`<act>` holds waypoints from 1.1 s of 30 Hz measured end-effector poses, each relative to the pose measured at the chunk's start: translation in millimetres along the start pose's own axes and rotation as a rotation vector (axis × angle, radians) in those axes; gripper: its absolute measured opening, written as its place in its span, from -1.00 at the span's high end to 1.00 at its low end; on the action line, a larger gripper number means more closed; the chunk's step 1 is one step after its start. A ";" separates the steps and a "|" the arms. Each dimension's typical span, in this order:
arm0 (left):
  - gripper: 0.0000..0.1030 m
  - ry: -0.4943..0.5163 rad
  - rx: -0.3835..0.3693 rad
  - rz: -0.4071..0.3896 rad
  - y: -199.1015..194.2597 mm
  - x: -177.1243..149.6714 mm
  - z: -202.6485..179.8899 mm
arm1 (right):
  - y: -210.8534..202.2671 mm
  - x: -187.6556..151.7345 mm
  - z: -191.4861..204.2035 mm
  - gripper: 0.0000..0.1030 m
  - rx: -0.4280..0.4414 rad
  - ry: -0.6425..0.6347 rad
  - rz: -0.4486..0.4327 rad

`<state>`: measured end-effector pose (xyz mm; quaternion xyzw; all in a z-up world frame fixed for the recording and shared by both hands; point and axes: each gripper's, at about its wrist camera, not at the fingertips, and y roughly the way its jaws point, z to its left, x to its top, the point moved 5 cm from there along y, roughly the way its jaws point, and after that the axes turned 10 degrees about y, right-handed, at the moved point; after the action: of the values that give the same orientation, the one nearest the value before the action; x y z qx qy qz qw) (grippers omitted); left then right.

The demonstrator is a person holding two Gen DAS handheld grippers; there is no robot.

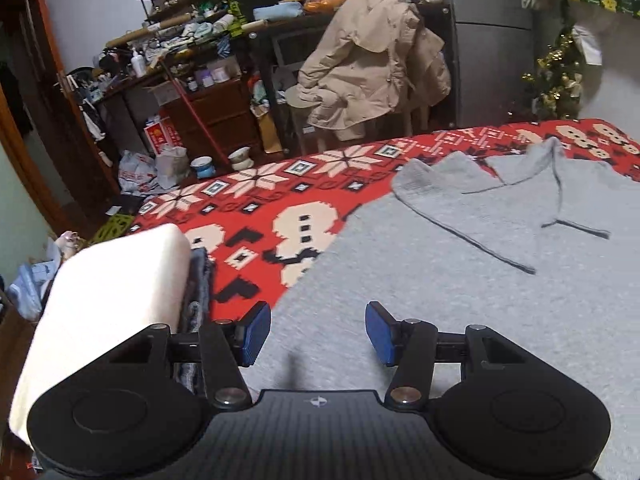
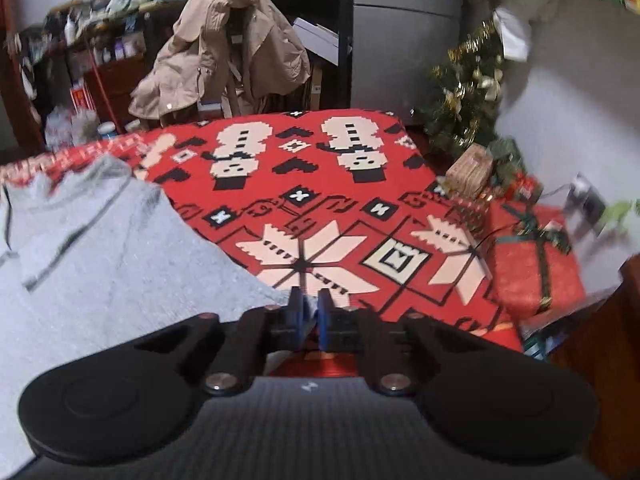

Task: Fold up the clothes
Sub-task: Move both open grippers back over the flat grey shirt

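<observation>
A grey sweatshirt (image 1: 460, 280) lies spread on the red patterned blanket (image 1: 260, 200), its folded-in sleeve and collar toward the far side. My left gripper (image 1: 318, 320) hovers over the sweatshirt's near part, jaws open, with nothing between the blue pads (image 1: 256, 332). In the right wrist view the sweatshirt (image 2: 100, 248) fills the left side, and its right edge runs down to my right gripper (image 2: 312, 300). That gripper is shut, and a sliver of grey cloth shows between its pads at the garment's edge, over the blanket (image 2: 320, 200).
A white folded stack (image 1: 108, 300) with a dark folded cloth (image 1: 198, 280) beside it lies at the blanket's left edge. Beyond the bed are a beige coat on a chair (image 1: 360, 68) and cluttered shelves (image 1: 180, 32). A Christmas tree (image 2: 468, 92) and red gift box (image 2: 532, 260) stand right.
</observation>
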<state>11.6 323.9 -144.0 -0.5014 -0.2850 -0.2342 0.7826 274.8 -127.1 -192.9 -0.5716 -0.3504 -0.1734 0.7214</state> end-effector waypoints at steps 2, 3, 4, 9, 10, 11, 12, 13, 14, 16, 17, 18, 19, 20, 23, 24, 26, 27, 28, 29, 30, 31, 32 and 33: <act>-0.01 0.003 -0.006 0.001 -1.1 -2.6 -2.5 | 0.3 0.8 -7.1 0.87 -0.019 0.033 -0.003; -0.01 0.001 -0.013 0.001 -2.2 -3.9 -3.3 | 0.5 1.3 -11.0 0.84 -0.026 0.053 -0.004; -0.01 -0.004 -0.021 -0.002 -4.3 -5.0 -3.7 | -1.8 1.5 -13.7 0.83 -0.032 0.067 -0.008; -0.01 -0.015 -0.055 -0.041 -26.4 -10.7 -4.7 | -28.3 -0.1 -19.9 0.67 -0.026 0.115 -0.034; -0.01 -0.023 -0.064 -0.047 -31.8 -13.3 -4.8 | -38.2 -1.9 -18.7 0.67 -0.014 0.119 -0.042; -0.01 -0.035 -0.079 -0.052 -37.4 -16.3 -5.1 | -49.0 -4.2 -17.0 0.65 -0.001 0.123 -0.051; -0.01 -0.047 -0.101 -0.058 -42.9 -19.3 -5.6 | -59.9 -7.7 -14.4 0.57 0.020 0.127 -0.056; -0.01 -0.057 -0.126 -0.065 -49.0 -22.5 -6.9 | -70.7 -11.7 -11.4 0.54 0.043 0.133 -0.059; -0.01 -0.063 -0.143 -0.070 -54.3 -25.3 -8.9 | -82.2 -17.5 -7.3 0.53 0.064 0.133 -0.062; -0.01 -0.058 -0.167 -0.080 -63.6 -29.7 -14.5 | -104.6 -30.4 1.6 0.50 0.102 0.126 -0.063; -0.01 -0.051 -0.184 -0.085 -67.2 -31.1 -18.3 | -115.4 -37.8 6.6 0.50 0.120 0.122 -0.061; -0.01 -0.044 -0.204 -0.091 -70.3 -32.2 -22.3 | -125.0 -44.1 10.9 0.48 0.133 0.119 -0.062; -0.01 -0.037 -0.224 -0.096 -73.4 -33.2 -26.4 | -133.0 -49.6 15.0 0.45 0.142 0.116 -0.060; -0.01 -0.031 -0.237 -0.100 -75.4 -33.4 -29.7 | -140.0 -54.1 18.9 0.39 0.151 0.117 -0.060; -0.01 -0.027 -0.259 -0.109 -78.7 -32.8 -37.6 | -156.8 -63.2 33.0 0.36 0.177 0.117 -0.062; -0.01 -0.030 -0.263 -0.112 -79.1 -33.0 -39.6 | -161.8 -64.5 38.5 0.36 0.182 0.112 -0.067; 0.15 -0.034 -0.272 -0.114 -79.3 -34.5 -43.1 | -170.8 -64.7 51.1 0.37 0.200 0.099 -0.079; 0.24 -0.033 -0.283 -0.109 -78.9 -36.3 -45.7 | -175.2 -64.7 57.6 0.37 0.211 0.092 -0.085; 0.41 -0.029 -0.294 -0.103 -78.4 -38.2 -48.7 | -179.7 -64.6 64.0 0.37 0.221 0.085 -0.092; 0.49 -0.026 -0.306 -0.097 -77.8 -40.1 -51.8 | -183.1 -64.2 70.2 0.37 0.231 0.081 -0.094; 0.50 -0.023 -0.317 -0.091 -77.3 -42.1 -54.9 | -186.1 -63.6 76.3 0.37 0.241 0.078 -0.096; 0.50 -0.020 -0.319 -0.089 -77.4 -44.9 -57.7 | -188.8 -63.1 80.9 0.38 0.250 0.077 -0.095; 0.50 -0.016 -0.317 -0.088 -77.7 -48.2 -60.4 | -191.1 -62.9 85.3 0.38 0.260 0.077 -0.095; 0.50 -0.021 -0.312 -0.084 -77.7 -51.6 -61.8 | -192.9 -63.4 89.3 0.38 0.268 0.074 -0.093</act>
<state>-63.6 241.2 -149.2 -0.6071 -0.2740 -0.3030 0.6816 77.8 -107.4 -92.8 -0.4464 -0.3696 -0.1795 0.7949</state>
